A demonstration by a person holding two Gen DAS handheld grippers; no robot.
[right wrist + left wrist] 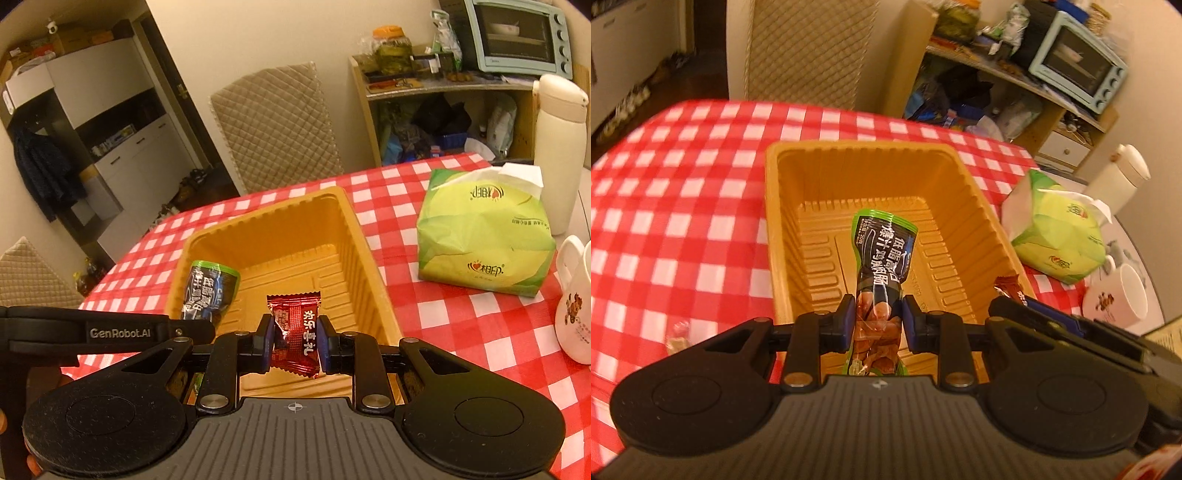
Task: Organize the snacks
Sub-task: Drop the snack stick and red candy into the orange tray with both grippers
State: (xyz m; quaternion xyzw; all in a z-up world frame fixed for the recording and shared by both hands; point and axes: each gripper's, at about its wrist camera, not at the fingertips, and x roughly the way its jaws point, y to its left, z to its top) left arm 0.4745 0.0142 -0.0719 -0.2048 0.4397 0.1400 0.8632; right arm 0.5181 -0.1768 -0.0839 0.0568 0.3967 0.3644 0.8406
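Left gripper (pixel 875 317) clamped on green-and-black sausage pack (pixel 881 266), right gripper (pixel 295 338) pinching red candy wrapper (pixel 295 332). Both snacks poised above yellow tray (pixel 827 162) just ahead, seemingly for dropping in. Tissue pack (pixel 480 247) off right.

"GenRobot.AI" is printed in pale letters on the left gripper's black arm (pixel 120 333). "相印" is read on the green tissue pack (pixel 484 254). "喜礼" is read on the red candy wrapper (pixel 295 332).
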